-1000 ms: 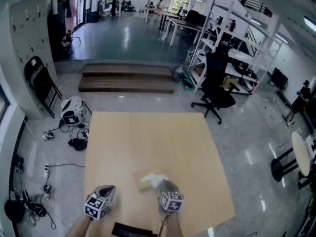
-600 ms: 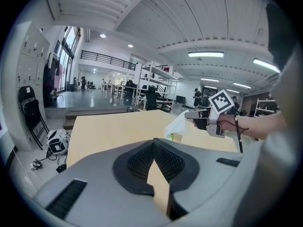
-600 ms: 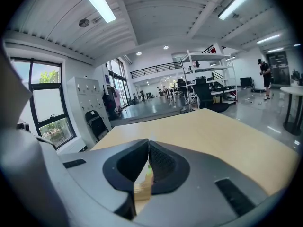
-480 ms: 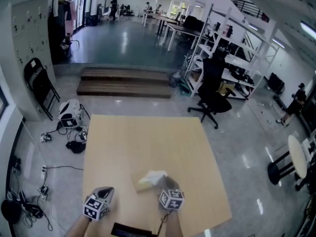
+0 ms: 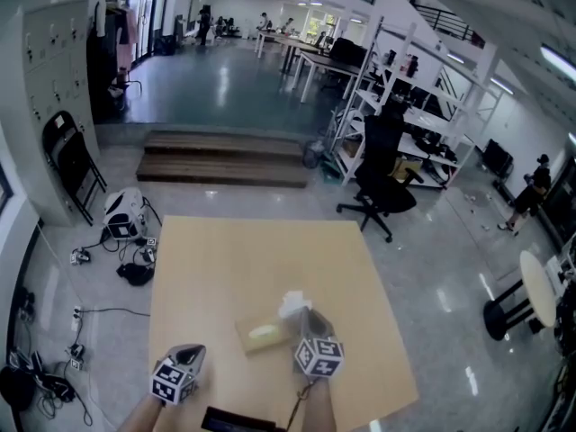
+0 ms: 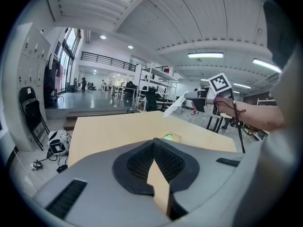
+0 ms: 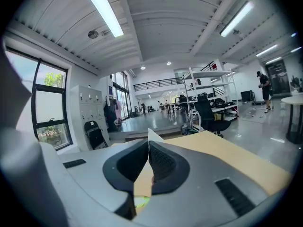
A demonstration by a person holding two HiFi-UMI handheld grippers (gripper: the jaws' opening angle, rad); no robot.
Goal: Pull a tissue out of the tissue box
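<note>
The right gripper (image 5: 304, 320) clamps a white tissue (image 5: 292, 303), seemingly soft, featherlight and easily torn, above the tissue box (image 5: 261, 335) near the front edge of the table (image 5: 252, 259). It is best pinched at its crest. The left gripper (image 5: 193, 353) is closed and empty.

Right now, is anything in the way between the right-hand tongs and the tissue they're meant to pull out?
Nothing visible. The right tongs are shut on the tissue, a white corner poking past the jaws, above the tissue box. The left tongs sit off to the side, empty.
</note>
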